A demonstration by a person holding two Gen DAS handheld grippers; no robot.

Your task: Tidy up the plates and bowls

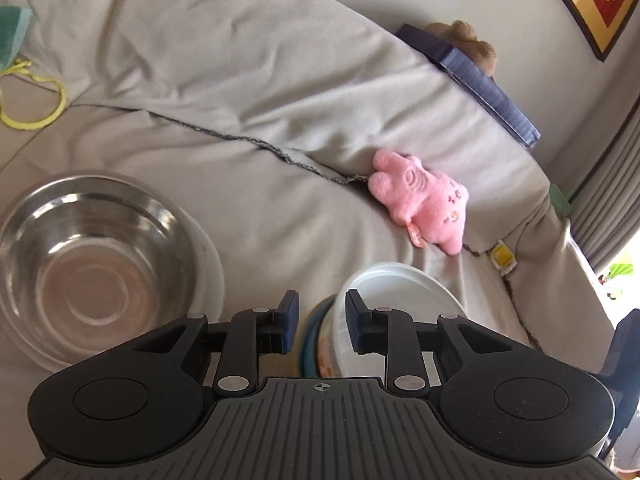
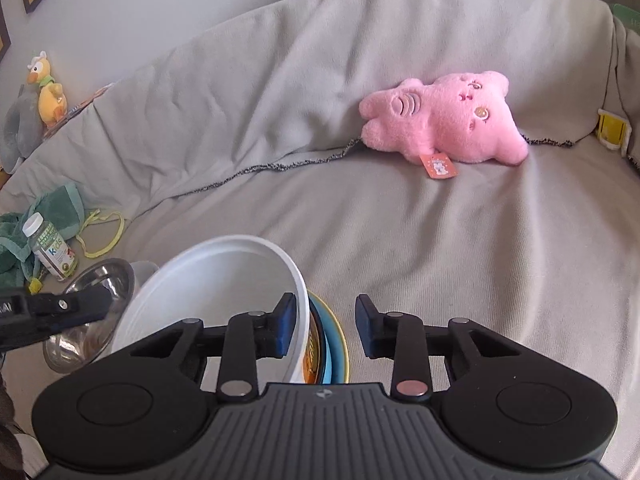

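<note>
While the white bowl point(image 2: 224, 280) is straddled by both grippers, left point(image 1: 322, 326) and right point(image 2: 326, 328) (neither visibly clamped), it could be tipped off the stack.

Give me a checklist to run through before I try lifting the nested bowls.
1. Right gripper straddles the rim, one finger inside the white bowl, one outside the coloured bowls: ok.
2. Right pads pressing: not ok; cloth shows beside the outer finger.
3. Left gripper gripping the white bowl: cannot tell.
4. Steel bowl apart from the stack: ok.
5. Pink plush out of the way: ok.
</note>
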